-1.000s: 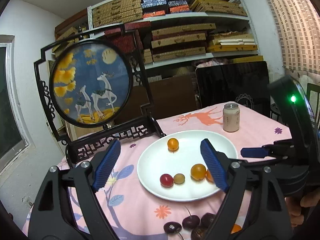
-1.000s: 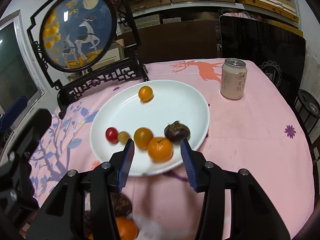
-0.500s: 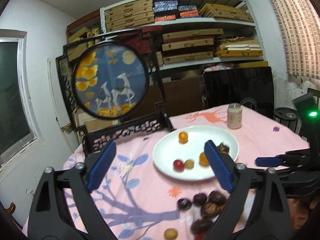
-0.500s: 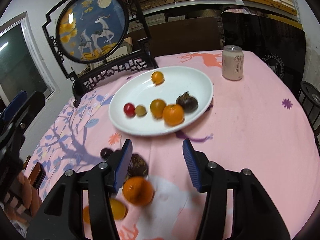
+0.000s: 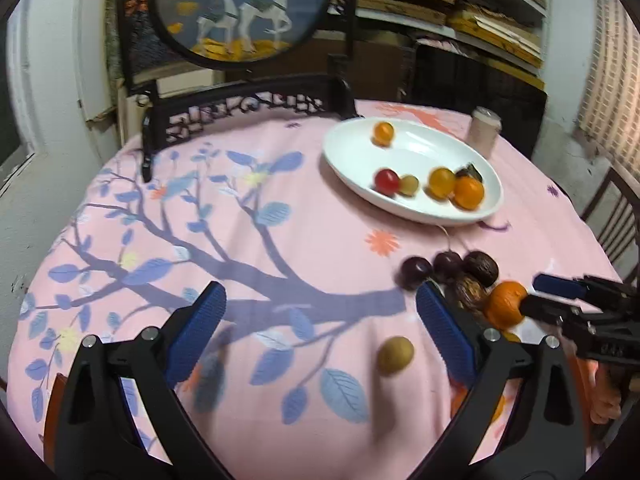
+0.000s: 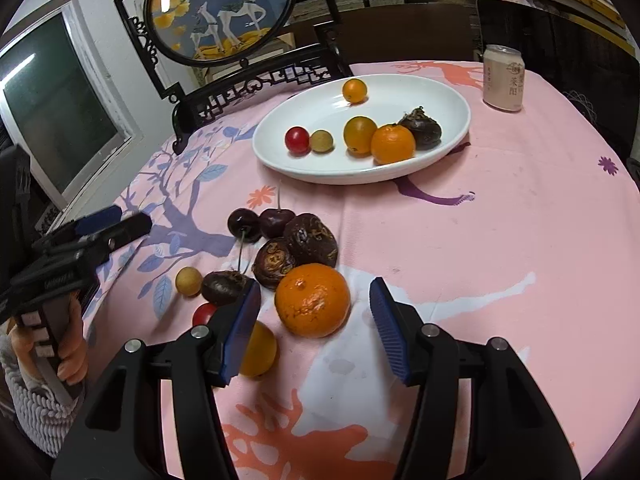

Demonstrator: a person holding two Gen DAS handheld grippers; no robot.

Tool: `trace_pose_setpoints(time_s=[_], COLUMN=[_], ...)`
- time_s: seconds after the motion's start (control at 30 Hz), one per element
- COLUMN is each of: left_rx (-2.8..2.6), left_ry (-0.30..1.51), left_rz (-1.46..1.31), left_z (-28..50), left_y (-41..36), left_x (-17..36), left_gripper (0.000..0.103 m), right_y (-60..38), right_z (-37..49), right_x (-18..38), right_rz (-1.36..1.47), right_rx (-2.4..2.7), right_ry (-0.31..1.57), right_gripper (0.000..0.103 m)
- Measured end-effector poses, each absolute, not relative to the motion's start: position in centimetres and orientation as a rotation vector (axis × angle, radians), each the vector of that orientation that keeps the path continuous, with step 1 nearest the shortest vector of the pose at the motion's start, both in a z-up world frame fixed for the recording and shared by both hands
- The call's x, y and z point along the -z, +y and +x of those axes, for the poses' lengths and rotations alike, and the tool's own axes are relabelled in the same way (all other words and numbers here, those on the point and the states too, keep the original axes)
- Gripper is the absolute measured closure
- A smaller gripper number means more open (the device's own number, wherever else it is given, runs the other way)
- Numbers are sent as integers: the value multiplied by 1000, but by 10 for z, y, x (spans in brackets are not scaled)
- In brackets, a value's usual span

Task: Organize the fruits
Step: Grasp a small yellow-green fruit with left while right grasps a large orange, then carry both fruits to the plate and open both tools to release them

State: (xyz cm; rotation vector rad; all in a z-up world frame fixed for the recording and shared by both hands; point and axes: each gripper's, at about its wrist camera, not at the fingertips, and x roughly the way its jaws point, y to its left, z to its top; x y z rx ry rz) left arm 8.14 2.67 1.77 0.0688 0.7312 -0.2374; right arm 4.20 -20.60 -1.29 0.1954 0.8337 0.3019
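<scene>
Both tools had just swung away from the white plate [image 6: 460, 120] toward the loose fruit on the pink tabletop [image 6: 500, 220], which suggests the next pick was being lined up. The right tool [image 6: 316, 320] had just been opening its jaws; they framed the mandarin [image 6: 313, 305] without touching it. The left tool [image 5: 320, 332] stood wide open and empty, the small yellow-brown fruit [image 5: 395, 354] lying free just inside its right-hand jaw. Only the right view showed the red cherry tomato [image 6: 204, 314] and the yellow fruit [image 6: 258, 348] tucked behind its left-hand jaw.
</scene>
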Motion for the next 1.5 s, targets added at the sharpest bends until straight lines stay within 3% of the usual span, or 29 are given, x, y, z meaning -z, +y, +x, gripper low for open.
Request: trace_pose_setpoints(time_s=[0.43, 0.83, 1.07, 1.3, 1.5], left_rx=[304, 374, 441, 450, 457], left_ry=[870, 889, 876, 875, 883], left_rz=[233, 256, 274, 274, 250], left_z=[76, 84, 76, 74, 76], left_y=[5, -11, -21, -23, -20], left_x=[22, 32, 31, 31, 31], left_gripper=[8, 43, 79, 80, 80], right_y=[-213, -211, -205, -199, -203], right_z=[48, 49, 48, 51, 57], right_x=[19, 22, 24, 29, 34], right_rz=[247, 233, 202, 184, 239], right_rx=[-303, -303, -306, -299, -327], right_ry=[875, 885, 890, 891, 911], right_gripper=[46, 46, 46, 46, 56])
